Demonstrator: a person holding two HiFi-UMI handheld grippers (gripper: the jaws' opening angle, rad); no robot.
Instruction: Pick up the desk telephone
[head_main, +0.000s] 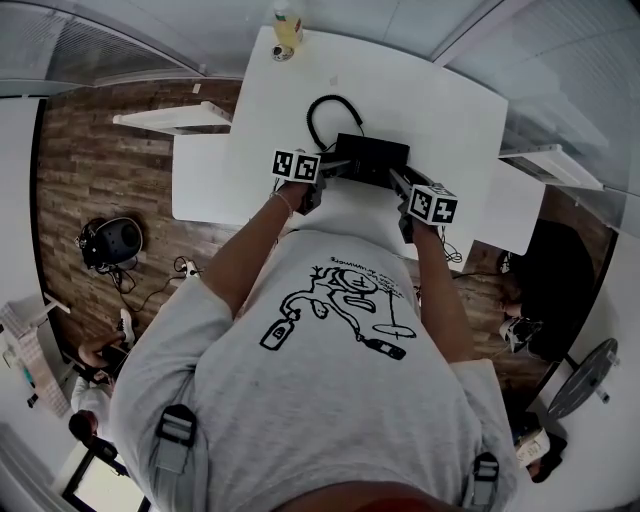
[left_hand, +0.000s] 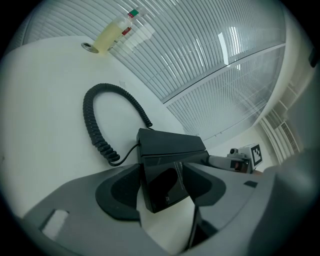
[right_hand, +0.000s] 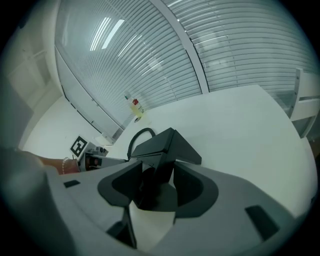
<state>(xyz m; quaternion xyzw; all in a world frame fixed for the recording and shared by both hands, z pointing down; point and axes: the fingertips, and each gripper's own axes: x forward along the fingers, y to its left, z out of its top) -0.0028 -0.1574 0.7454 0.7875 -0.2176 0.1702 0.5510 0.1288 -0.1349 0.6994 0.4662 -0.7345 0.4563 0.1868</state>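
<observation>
A black desk telephone (head_main: 372, 158) sits at the near side of the white table (head_main: 430, 95), and its coiled cord (head_main: 318, 112) loops away toward the far side. My left gripper (head_main: 333, 170) holds the phone's left end and my right gripper (head_main: 399, 182) its right end. In the left gripper view the phone body (left_hand: 167, 165) is wedged between the pads of the left gripper (left_hand: 165, 187), with the cord (left_hand: 95, 125) beyond. The right gripper view shows the phone's other end (right_hand: 160, 150) clamped in the right gripper (right_hand: 157, 182). I cannot tell whether the phone still touches the table.
A bottle of yellowish liquid (head_main: 287, 25) stands at the table's far edge beside a small round fitting (head_main: 282, 52). White shelf units flank the table at left (head_main: 175, 120) and right (head_main: 545, 160). Window blinds (right_hand: 150, 55) run behind the table. A black bag (head_main: 110, 240) lies on the wooden floor.
</observation>
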